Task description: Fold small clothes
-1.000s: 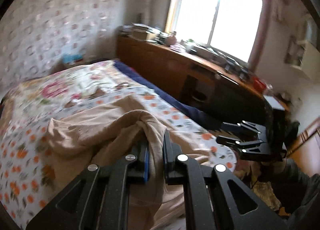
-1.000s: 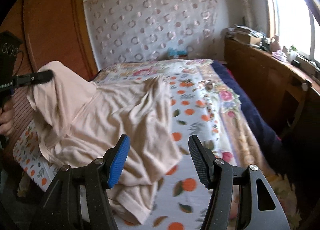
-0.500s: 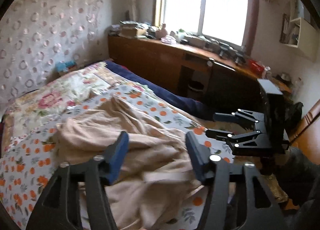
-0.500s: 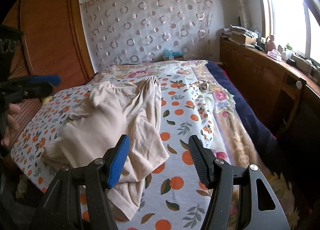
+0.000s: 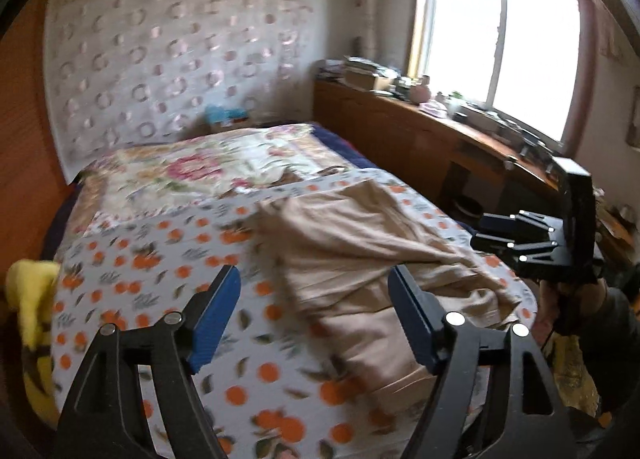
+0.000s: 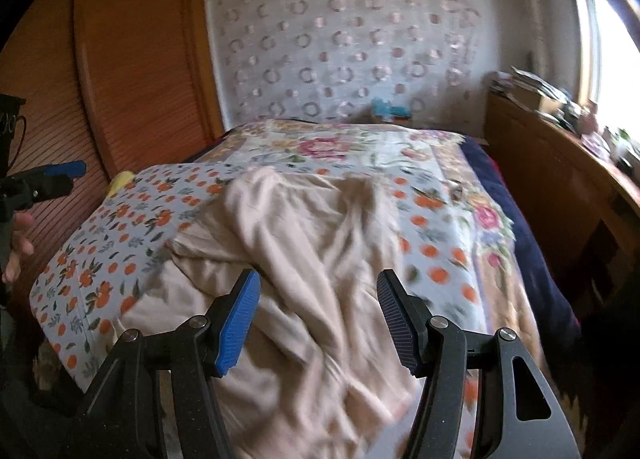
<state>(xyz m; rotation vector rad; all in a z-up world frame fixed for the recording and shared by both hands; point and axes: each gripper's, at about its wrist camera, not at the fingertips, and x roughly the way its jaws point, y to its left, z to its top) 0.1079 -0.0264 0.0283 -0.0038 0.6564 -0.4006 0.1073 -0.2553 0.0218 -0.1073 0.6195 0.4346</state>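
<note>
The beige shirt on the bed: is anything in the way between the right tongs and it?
No, nothing visible is. The right tongs are open just above the rumpled beige shirt, which lies on the orange-print bedspread with nothing on top of it.

A: How much of the beige garment (image 6: 304, 259) can you make out?
B: Not its shape. It is motion-blurred in the right wrist view, and its near end runs behind the right tongs (image 6: 318, 323) and off the bottom edge.
A: And from the left wrist?
B: The bedspread (image 5: 160, 259) print smears there too. The yellow thing (image 5: 34, 299) at the left edge is cut off; I cannot tell what it is.
A: The items on the table (image 5: 400, 127) under the window?
B: Too small and washed out by glare to name.
</note>
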